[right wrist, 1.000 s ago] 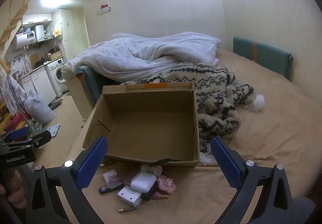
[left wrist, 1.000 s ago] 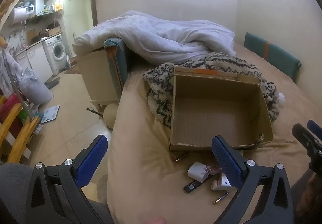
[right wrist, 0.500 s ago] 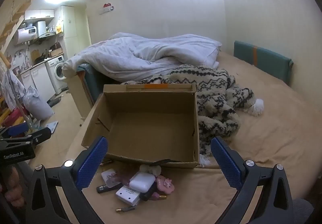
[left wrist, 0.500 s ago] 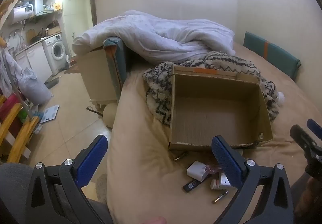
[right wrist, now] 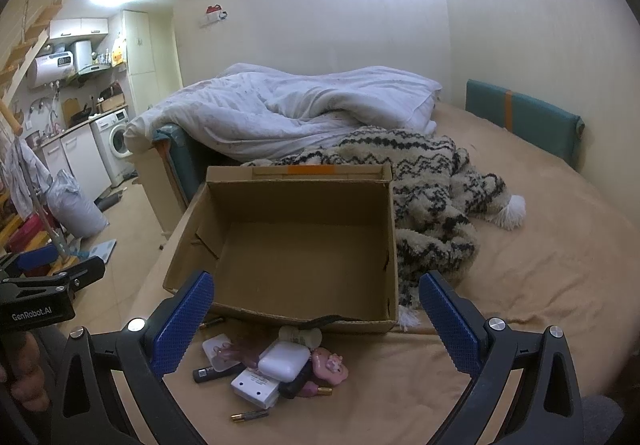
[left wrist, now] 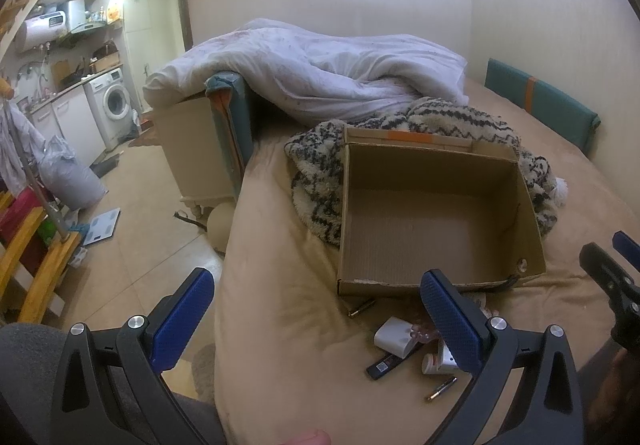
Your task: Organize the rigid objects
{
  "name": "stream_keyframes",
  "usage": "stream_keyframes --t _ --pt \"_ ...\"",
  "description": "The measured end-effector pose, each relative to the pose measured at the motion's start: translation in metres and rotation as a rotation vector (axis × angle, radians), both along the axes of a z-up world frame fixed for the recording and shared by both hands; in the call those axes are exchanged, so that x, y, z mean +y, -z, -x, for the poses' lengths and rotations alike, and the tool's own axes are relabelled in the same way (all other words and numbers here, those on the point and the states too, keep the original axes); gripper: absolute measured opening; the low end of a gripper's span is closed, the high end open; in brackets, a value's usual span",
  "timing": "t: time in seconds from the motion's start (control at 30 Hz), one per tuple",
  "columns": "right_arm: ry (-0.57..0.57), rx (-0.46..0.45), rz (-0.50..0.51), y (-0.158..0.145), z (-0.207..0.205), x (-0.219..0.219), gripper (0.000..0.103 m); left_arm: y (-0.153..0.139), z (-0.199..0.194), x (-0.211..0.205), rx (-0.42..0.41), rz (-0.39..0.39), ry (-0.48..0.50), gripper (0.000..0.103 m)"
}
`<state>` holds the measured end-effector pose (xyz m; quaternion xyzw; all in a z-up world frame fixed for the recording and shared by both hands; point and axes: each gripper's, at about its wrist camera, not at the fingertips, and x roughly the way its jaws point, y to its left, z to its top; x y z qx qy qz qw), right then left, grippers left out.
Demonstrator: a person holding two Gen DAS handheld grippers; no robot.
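Nearest you: your left gripper [left wrist: 316,309], fingers spread wide and holding nothing, raised over the near edge of the bed [left wrist: 280,325]. Your right gripper [right wrist: 316,311] is likewise released and empty, poised above the small items.

Next, on the tan sheet just before the box: a cluster of rigid objects touching or overlapping one another. It includes:
- a white rounded case [right wrist: 284,360]
- a white adapter [right wrist: 256,387]
- a pink figure [right wrist: 330,365]
- a black stick-shaped device [right wrist: 210,374]
- one battery [right wrist: 250,415] lying loose nearest you
- another battery [right wrist: 212,322] against the box front

Behind them: an open cardboard box [right wrist: 296,245], upright, interior bare.

Beyond: a black-and-cream patterned blanket [right wrist: 432,181] touching the box's far and right sides, then a rumpled white duvet [right wrist: 288,109].
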<state>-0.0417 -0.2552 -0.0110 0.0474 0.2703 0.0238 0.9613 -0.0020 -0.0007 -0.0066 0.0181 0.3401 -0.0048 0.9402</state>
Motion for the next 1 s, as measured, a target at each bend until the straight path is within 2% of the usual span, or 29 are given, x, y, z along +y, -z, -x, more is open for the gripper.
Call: stream_keyframes --t 1.0 --pt "0.001 0.002 -0.002 0.0001 -0.0007 -0.0005 0.103 -0.0004 -0.0005 0.0021 -0.006 -0.012 0.000 0.103"
